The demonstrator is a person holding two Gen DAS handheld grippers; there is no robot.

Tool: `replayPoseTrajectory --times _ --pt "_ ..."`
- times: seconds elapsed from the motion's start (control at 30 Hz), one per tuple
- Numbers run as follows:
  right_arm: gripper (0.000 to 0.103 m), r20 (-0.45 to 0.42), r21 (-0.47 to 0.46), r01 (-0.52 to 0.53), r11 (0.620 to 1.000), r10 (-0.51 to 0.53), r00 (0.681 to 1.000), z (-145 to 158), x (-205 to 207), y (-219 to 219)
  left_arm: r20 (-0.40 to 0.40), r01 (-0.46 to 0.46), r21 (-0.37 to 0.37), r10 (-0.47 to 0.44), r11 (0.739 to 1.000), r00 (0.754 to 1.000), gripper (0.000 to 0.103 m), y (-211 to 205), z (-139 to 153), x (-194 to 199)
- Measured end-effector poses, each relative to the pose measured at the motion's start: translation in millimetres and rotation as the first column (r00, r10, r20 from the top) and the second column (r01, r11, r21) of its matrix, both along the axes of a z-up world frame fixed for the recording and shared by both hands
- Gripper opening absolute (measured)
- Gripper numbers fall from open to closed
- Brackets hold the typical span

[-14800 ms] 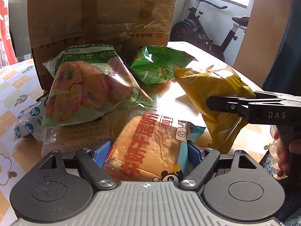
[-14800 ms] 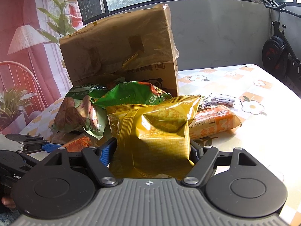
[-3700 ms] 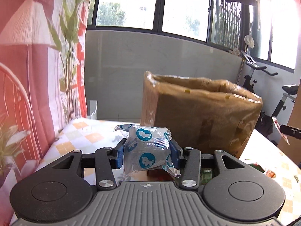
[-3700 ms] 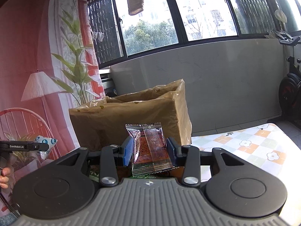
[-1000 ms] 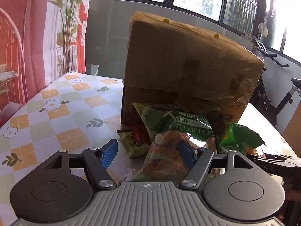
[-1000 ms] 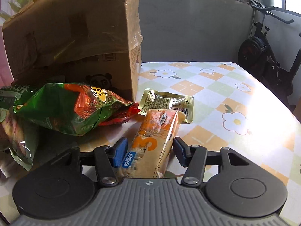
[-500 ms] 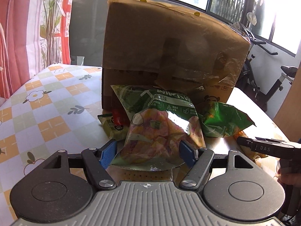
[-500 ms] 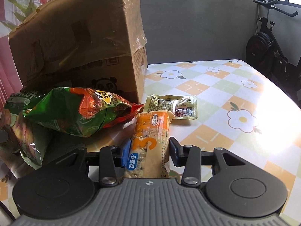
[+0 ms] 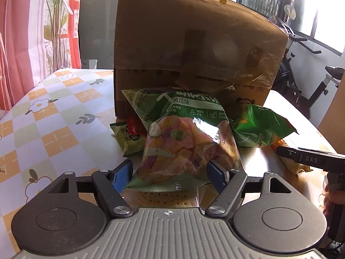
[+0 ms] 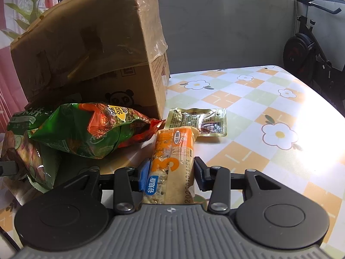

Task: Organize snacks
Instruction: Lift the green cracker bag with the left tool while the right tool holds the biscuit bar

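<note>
Sunlit windows and an exercise bike sit behind a surface [image 9: 56, 116] covered in a flower-check cloth, where a big cardboard box [image 9: 194, 49] stands with the snacks piled against its near face.

Largest of the pile is the cucumber-flavour chip bag [image 9: 185, 142], lying straight ahead of the left tool [image 9: 170, 173], its long axis running away from the camera toward the box. The bag's lower end sits between the blue pads; the jaws are opening at this moment and stand wider than the bag, so nothing is gripped. A cracker pack lies partly under the bag, and a small green sachet [image 9: 129, 138] rests just to its left.

Beside the chip bag, toward the right hand, lies the crumpled green bag [image 10: 90, 129], touching the box.

Smaller again is the orange cereal bar [image 10: 172, 159], its long axis pointing along the right tool [image 10: 171, 176], whose pads press on its two long sides near the close end. A flat gold sachet [image 10: 198, 120] lies just beyond the bar's far tip.

Judging by this, the left hand is nearer the chip bag and must close across its width; the right already has the bar.
</note>
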State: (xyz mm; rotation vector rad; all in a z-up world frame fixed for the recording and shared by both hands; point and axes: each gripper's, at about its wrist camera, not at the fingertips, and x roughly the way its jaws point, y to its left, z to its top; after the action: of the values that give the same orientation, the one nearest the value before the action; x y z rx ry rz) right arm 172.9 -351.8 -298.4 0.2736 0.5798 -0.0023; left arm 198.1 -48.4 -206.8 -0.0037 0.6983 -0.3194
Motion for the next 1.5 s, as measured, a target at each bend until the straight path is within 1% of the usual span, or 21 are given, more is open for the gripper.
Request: replayPoseTrajectory --times 0.2,0.4,0.57,0.63,0.7,0.77,0.83,0.9,0.93,1.0,1.03,1.07,1.1,1.13,1.2,1.23,1.27,1.3,1.37,1.43,1.5 --pt "0.044 0.005 0.035 0.001 0.999 -0.001 1.0 -1 0 -4 -0.009 -0.004 0.036 0.005 0.999 1.0 0.079 -5 -4 0" --pt "0.044 0.005 0.048 0.002 0.999 -0.002 1.0 -1 1 -4 -0.028 -0.014 0.027 0.015 1.0 0.999 0.079 -4 -6 5" --pt "0.044 0.007 0.063 0.002 0.998 -0.003 1.0 -1 1 -5 0.056 0.026 0.063 -0.03 0.998 0.998 0.08 -13 10 -4" --pt "0.044 0.006 0.062 0.003 0.998 -0.003 1.0 -1 1 -5 0.088 0.038 0.089 -0.045 0.995 0.995 0.087 -19 17 -6" --pt "0.045 0.005 0.059 0.003 0.998 -0.003 1.0 -1 1 -5 0.118 0.046 0.112 -0.059 0.993 0.991 0.089 -25 24 -4" --pt "0.045 0.003 0.056 0.003 0.998 -0.003 1.0 -1 2 -4 0.126 0.041 0.124 -0.057 0.991 0.99 0.09 -32 31 6" --pt "0.045 0.004 0.057 0.003 0.998 -0.003 1.0 -2 2 -5 0.116 0.022 0.13 -0.037 0.991 0.993 0.09 -38 36 20" --pt "0.045 0.004 0.061 0.003 0.998 -0.003 1.0 -2 2 -4 0.089 -0.01 0.147 -0.004 0.989 0.996 0.09 -45 38 35" --pt "0.045 0.004 0.066 0.003 0.998 -0.003 1.0 -2 2 -5 0.077 -0.023 0.143 0.012 0.989 0.997 0.09 -46 39 40" --pt "0.045 0.005 0.07 0.002 0.998 -0.002 1.0 -2 2 -6 0.053 -0.03 0.093 0.025 0.995 0.998 0.093 -47 43 51" --pt "0.045 0.005 0.071 0.002 0.997 -0.003 1.0 -2 2 -6 0.038 -0.024 0.094 0.02 0.995 0.999 0.094 -49 42 56" --pt "0.045 0.005 0.072 0.002 0.997 -0.002 1.0 -2 2 -6 0.011 -0.019 0.12 0.018 0.993 1.0 0.094 -51 40 61" --pt "0.045 0.005 0.074 0.002 0.997 -0.002 1.0 -2 2 -6 -0.004 -0.034 0.155 0.035 0.987 0.999 0.094 -55 37 65" --pt "0.045 0.006 0.077 0.002 0.997 -0.002 1.0 -2 2 -6 -0.02 -0.049 0.171 0.053 0.984 0.998 0.096 -54 32 68" --pt "0.045 0.007 0.087 0.001 0.996 -0.002 1.0 -2 2 -8 -0.055 -0.061 0.13 0.069 0.99 0.996 0.097 -46 26 68" --pt "0.045 0.008 0.092 0.001 0.996 -0.002 1.0 -3 2 -8 -0.065 -0.065 0.103 0.072 0.993 0.995 0.092 -41 25 66" --pt "0.045 0.008 0.095 0.0 0.995 -0.001 1.0 -3 2 -9 -0.061 -0.074 0.069 0.078 0.995 0.995 0.089 -33 26 62" --pt "0.045 0.009 0.098 0.0 0.995 -0.001 1.0 -3 2 -9 -0.049 -0.084 0.062 0.087 0.994 0.995 0.084 -28 27 59" --pt "0.045 0.009 0.101 0.0 0.995 -0.001 1.0 -3 2 -10 -0.033 -0.108 0.091 0.112 0.99 0.993 0.077 -23 30 53" --pt "0.045 0.009 0.103 0.0 0.995 -0.001 1.0 -3 2 -10 -0.035 -0.14 0.092 0.144 0.986 0.989 0.074 -13 34 50" --pt "0.045 0.01 0.106 0.0 0.994 -0.001 1.0 -3 2 -10 -0.041 -0.154 0.051 0.156 0.987 0.987 0.074 2 39 46"
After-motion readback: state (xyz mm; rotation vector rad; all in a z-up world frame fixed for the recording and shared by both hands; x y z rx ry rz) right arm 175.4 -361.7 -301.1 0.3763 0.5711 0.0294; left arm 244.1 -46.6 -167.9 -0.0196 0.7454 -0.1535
